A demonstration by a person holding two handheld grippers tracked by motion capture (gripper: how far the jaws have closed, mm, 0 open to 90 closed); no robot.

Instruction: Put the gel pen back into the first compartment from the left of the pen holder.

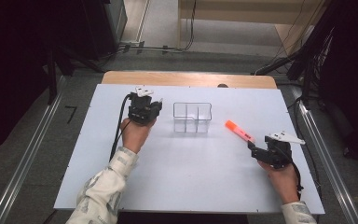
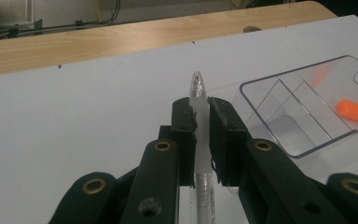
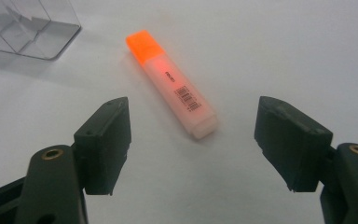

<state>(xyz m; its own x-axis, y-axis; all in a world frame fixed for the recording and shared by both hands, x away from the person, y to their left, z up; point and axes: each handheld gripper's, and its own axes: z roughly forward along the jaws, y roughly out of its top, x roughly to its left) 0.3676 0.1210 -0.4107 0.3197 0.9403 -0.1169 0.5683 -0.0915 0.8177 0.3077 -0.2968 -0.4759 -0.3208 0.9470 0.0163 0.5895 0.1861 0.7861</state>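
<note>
My left gripper [image 2: 200,114] is shut on a clear pen [image 2: 197,88], whose rounded tip sticks up past the jaws; in the high view that gripper [image 1: 154,108] is lifted just left of the clear divided organiser [image 1: 192,116]. An orange highlighter [image 3: 172,84] with an orange cap lies flat on the white table; it also appears in the high view as the highlighter [image 1: 239,131], right of the organiser. My right gripper [image 3: 193,135] stands open just short of the highlighter's pale end, nothing between its jaws; in the high view it [image 1: 251,147] rests low at the right.
The clear organiser [image 2: 303,112] has several compartments and stands mid-table. The white board [image 1: 186,177] lies on a wooden table [image 1: 186,78] whose far edge shows behind. Cables and dark equipment stand on the floor beyond.
</note>
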